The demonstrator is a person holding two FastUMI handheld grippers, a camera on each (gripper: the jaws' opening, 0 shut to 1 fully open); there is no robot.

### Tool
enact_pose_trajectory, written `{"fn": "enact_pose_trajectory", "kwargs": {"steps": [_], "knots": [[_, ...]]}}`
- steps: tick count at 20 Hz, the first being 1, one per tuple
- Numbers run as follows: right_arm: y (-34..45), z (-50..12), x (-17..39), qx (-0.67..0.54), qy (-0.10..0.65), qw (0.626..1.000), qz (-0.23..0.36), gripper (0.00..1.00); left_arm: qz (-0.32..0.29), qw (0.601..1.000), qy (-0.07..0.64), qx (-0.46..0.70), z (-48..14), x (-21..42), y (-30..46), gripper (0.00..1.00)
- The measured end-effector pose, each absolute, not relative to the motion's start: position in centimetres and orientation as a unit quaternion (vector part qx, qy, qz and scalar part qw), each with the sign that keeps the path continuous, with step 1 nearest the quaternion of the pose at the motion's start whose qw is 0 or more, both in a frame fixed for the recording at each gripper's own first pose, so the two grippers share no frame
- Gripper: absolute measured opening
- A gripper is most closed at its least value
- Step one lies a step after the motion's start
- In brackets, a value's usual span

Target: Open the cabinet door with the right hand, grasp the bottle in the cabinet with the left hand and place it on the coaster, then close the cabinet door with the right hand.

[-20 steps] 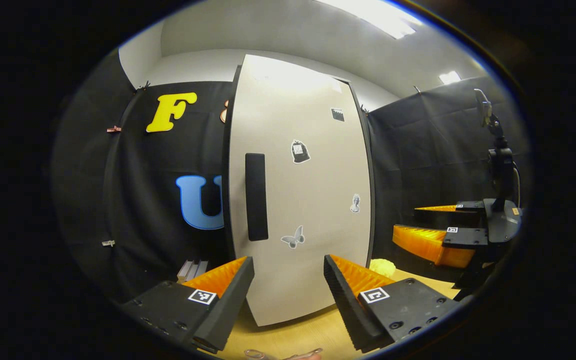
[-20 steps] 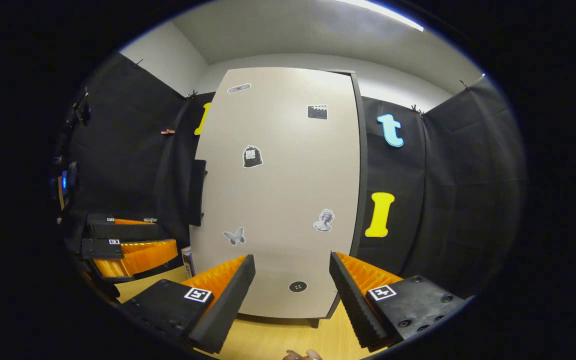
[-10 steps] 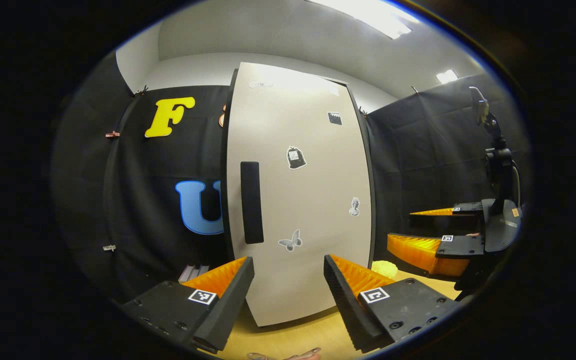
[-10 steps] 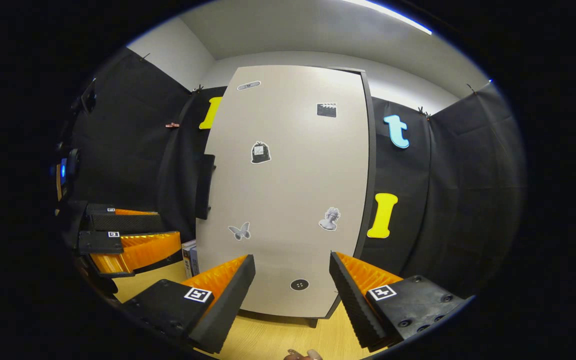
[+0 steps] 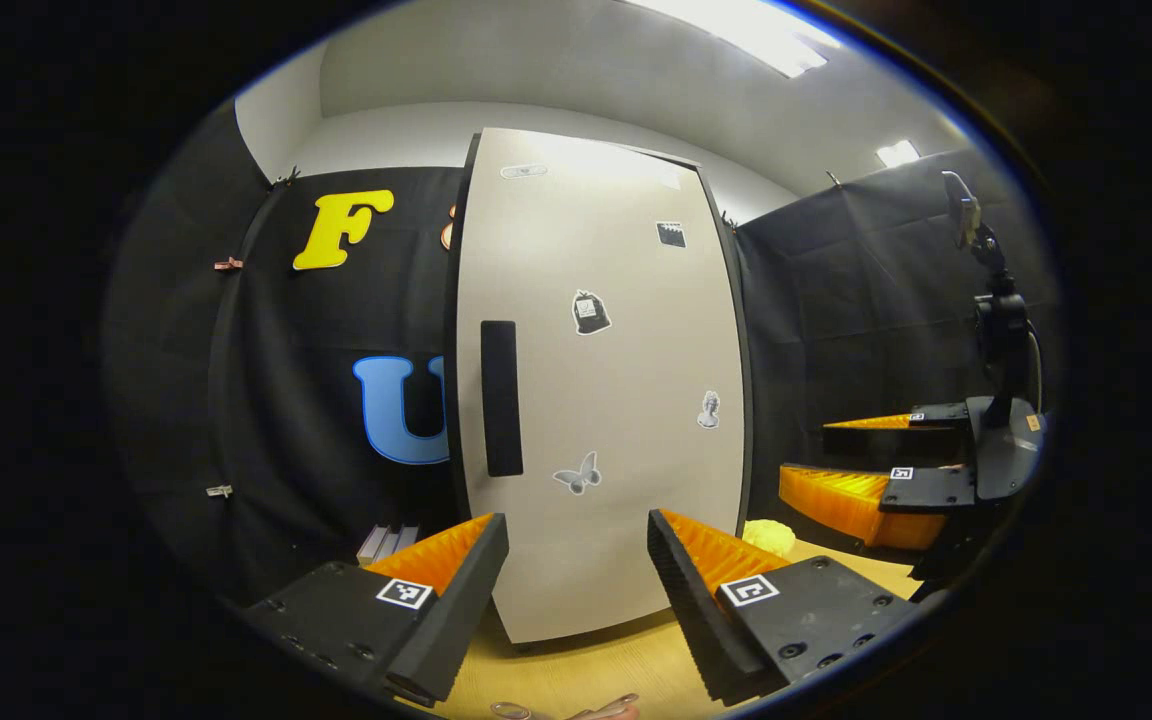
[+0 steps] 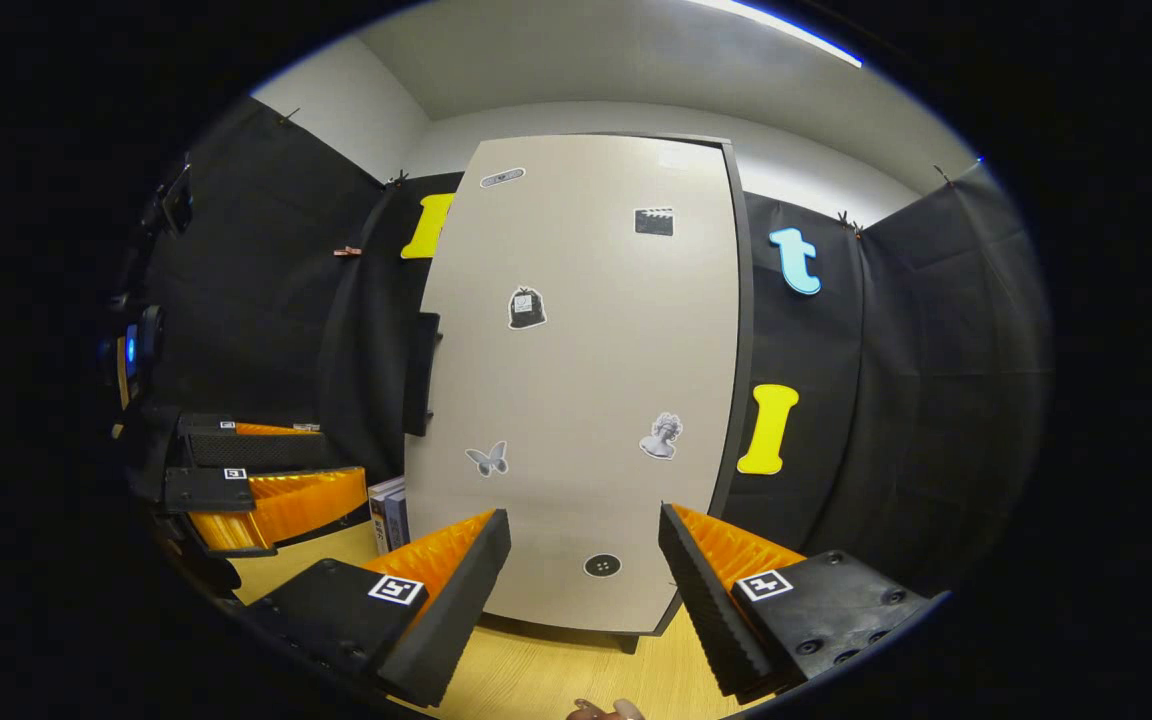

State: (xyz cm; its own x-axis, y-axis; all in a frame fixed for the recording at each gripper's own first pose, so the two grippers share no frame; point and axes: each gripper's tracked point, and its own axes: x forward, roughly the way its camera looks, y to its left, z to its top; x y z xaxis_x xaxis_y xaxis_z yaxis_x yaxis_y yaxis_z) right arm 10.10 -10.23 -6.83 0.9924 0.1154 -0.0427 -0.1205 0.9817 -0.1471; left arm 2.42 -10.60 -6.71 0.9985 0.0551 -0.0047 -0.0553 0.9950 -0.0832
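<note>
I judge the task barely begun: the cabinet door [image 6: 576, 390] is shut flush in both views, so opening it, fetching the bottle, setting it down and closing up all remain. My right gripper [image 6: 584, 575] faces the lower part of the door with its jaws spread wide and nothing between them; it is not touching the door. The dark vertical handle [image 6: 421, 372] sits at the door's left edge, left of where this gripper is aimed, so I would have to swing that way first. My left gripper [image 5: 576, 575] is likewise wide open and empty, held back from the door over the wooden table [image 5: 596, 670]. The bottle I take to be inside the closed cabinet; I cannot see it. A pale yellow thing [image 5: 768, 536] lies on the table to the right of the cabinet, which may be the coaster, though I cannot tell. The door carries several small grey stickers, among them a butterfly [image 6: 487, 458] and a bust [image 6: 660, 436]; none carries writing I can make out, and I see no brand.
</note>
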Motion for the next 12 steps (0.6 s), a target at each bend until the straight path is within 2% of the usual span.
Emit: {"fn": "enact_pose_trajectory", "kwargs": {"steps": [12], "knots": [[-10.16,-6.20,9.91,-0.065,0.019,0.996,0.060,0.97,0.026,0.998,0.003,-0.055,-6.71,2.42,-10.42,0.89]]}}
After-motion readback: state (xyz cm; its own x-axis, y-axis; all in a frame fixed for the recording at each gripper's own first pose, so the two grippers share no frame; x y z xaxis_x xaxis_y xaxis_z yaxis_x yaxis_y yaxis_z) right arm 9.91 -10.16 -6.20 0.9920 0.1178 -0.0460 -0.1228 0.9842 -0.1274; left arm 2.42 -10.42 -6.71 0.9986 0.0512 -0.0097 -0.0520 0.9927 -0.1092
